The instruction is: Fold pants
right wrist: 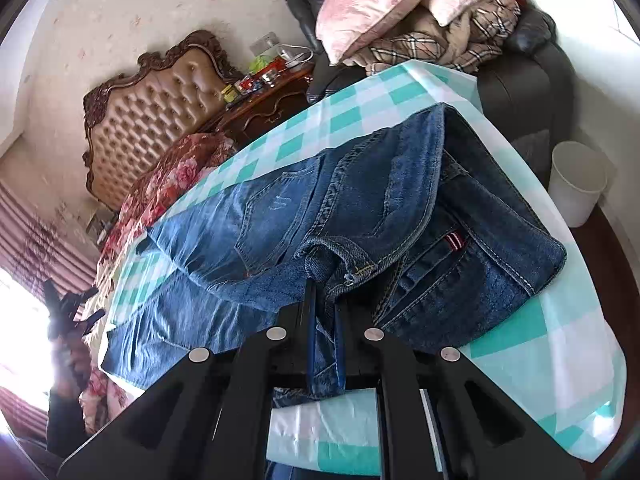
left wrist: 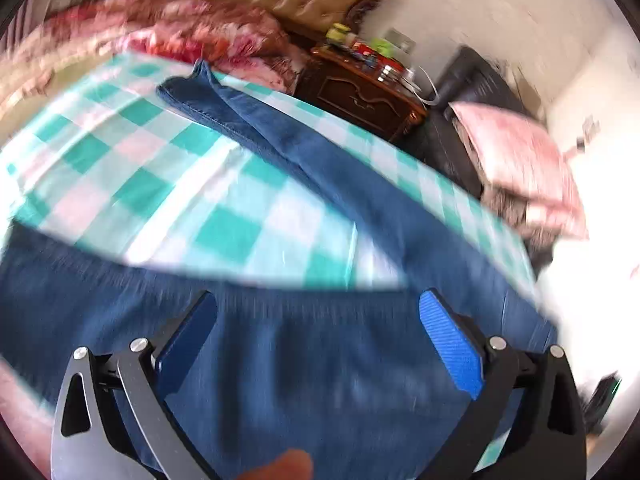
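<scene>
Writing: no words can be read anywhere; the only tag is a small red and white striped label (right wrist: 456, 239) sewn on the jeans.
Jeans: the blue jeans (right wrist: 360, 208) lie on a green and white checked cloth (right wrist: 532, 328) on the bed, with the waist part bunched up near the cloth's edge and a leg stretching away toward the flowery blanket.
Right gripper: the right gripper (right wrist: 324, 320) points down at a slant, and its two fingers are squeezed together on a fold of the jeans, with denim poking out between them.
Left gripper: the left gripper (left wrist: 318, 320) also tips downward over the blue denim (left wrist: 320, 360), its blue pads (left wrist: 452, 344) stand wide apart, and nothing is pinched between them.
Thumb: a fingertip (left wrist: 286, 466) shows at the bottom of the left view, which is blurry.
Bed end: a brown padded headboard (right wrist: 152, 120) with a carved dark frame.
Blanket: a red and pink flowery blanket (right wrist: 168, 176) lies beside the checked cloth.
Side table: a dark wood side table (left wrist: 360, 92) holds small bottles and boxes, too small to tell apart.
Chair: a black chair (right wrist: 520, 76) is piled with pink pillows (right wrist: 372, 0) and a checked throw.
Bin: a white bin (right wrist: 576, 184) stands on the floor past the bed corner.
</scene>
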The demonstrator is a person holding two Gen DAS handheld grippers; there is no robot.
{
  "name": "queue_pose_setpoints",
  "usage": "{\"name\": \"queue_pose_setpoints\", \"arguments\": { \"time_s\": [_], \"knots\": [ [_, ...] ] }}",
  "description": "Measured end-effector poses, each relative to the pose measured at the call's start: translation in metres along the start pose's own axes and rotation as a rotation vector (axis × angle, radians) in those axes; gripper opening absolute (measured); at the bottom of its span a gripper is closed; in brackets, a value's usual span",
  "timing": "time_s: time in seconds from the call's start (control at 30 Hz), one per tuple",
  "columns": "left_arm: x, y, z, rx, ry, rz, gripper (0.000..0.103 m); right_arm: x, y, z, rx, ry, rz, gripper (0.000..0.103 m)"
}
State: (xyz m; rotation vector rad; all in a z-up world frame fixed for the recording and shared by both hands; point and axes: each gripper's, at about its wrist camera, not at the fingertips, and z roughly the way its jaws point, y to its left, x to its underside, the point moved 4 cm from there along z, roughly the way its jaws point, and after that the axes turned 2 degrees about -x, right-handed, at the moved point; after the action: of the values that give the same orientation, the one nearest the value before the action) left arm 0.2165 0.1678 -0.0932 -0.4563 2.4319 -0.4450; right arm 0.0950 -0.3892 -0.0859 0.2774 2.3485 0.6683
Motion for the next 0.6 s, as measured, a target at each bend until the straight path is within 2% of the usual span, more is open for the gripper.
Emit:
{"name": "queue_pose_setpoints", "arguments": {
  "time_s": [0.07, 0.1, 0.17, 0.2, 0.23, 0.33, 0.4, 0.5, 0.6],
  "knots": [
    [-0.038, 0.023, 0.029, 0.032, 0.011, -0.103, 0.096, 0.000, -0.004, 0.002, 0.003, 0.001, 0.007, 0.010],
    [-0.050, 0.032, 0.039, 0.034, 0.012, -0.134, 0.084, -0.001, -0.006, 0.004, 0.006, 0.004, 0.011, 0.010],
    [-0.076, 0.047, 0.067, 0.041, 0.026, -0.200, 0.071, -0.002, -0.011, 0.008, 0.013, 0.010, 0.023, 0.010],
    [-0.085, 0.051, 0.079, 0.065, 0.038, -0.228, 0.064, -0.001, -0.015, 0.010, 0.017, 0.011, 0.034, 0.010],
    [-0.096, 0.055, 0.095, 0.093, 0.050, -0.266, 0.061, 0.000, -0.018, 0.011, 0.017, 0.012, 0.046, 0.010],
    [-0.120, 0.058, 0.128, 0.133, 0.069, -0.322, 0.050, -0.001, -0.020, 0.015, 0.025, 0.014, 0.053, 0.010],
    [-0.131, 0.058, 0.144, 0.138, 0.081, -0.339, 0.036, -0.005, -0.021, 0.017, 0.036, 0.014, 0.048, 0.010],
    [-0.148, 0.064, 0.170, 0.099, 0.094, -0.376, 0.027, -0.007, -0.023, 0.020, 0.057, 0.012, 0.040, 0.010],
    [-0.160, 0.074, 0.188, 0.077, 0.104, -0.422, 0.027, -0.007, -0.024, 0.024, 0.065, 0.014, 0.043, 0.010]
  ]
}}
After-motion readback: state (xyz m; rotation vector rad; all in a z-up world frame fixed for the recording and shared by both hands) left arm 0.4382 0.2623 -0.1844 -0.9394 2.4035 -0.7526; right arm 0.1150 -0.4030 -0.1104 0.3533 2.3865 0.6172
